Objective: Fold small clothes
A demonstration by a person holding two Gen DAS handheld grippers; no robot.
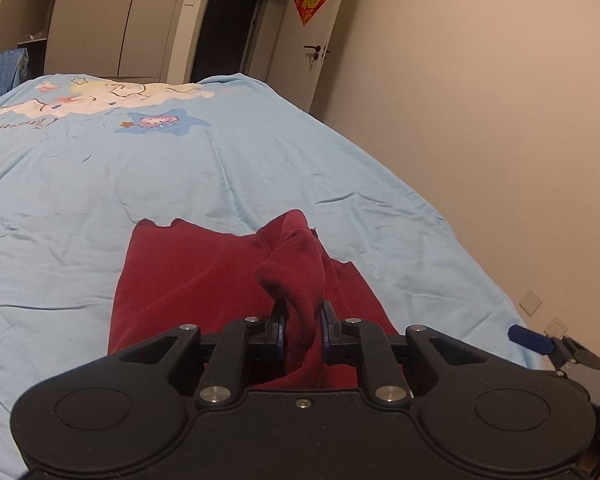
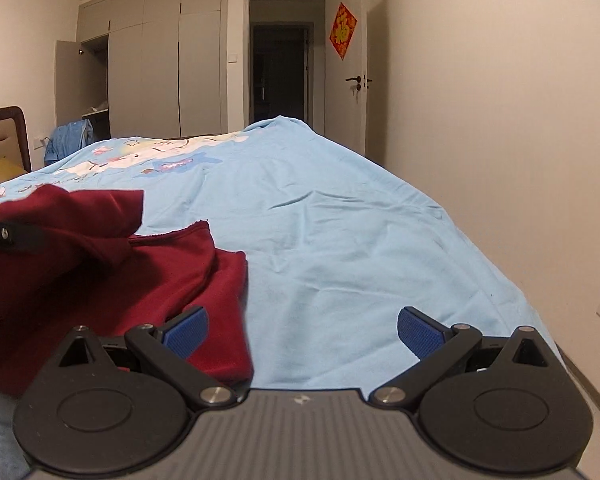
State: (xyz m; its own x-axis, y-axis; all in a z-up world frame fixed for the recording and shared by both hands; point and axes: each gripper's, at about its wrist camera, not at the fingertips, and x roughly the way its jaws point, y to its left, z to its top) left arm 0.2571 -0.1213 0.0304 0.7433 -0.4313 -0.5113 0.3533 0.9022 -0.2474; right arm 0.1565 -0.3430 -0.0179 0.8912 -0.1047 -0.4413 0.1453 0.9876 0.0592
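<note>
Currently your light-blue bedspread (image 1: pixel 260 168) fills both views, its cartoon print at 11 o'clock. Your dark-red garment (image 1: pixel 188 280) lies flat on it at 6 o'clock in the left wrist view, 1 bunched portion lifted. Your left gripper (image 1: pixel 302 322) is pinching that raised fold. Your right gripper (image 2: pixel 302 330) stands spread wide, its left pad just over the garment's edge.

Left gripper (image 1: pixel 303 320): matte black body, 2 round caps at 8 and 4 o'clock, silver screws, dark blue pads. Right gripper (image 2: pixel 303 330): same black linkage, ribbed grey centre plate, textured blue pads (image 2: pixel 418 330).
</note>
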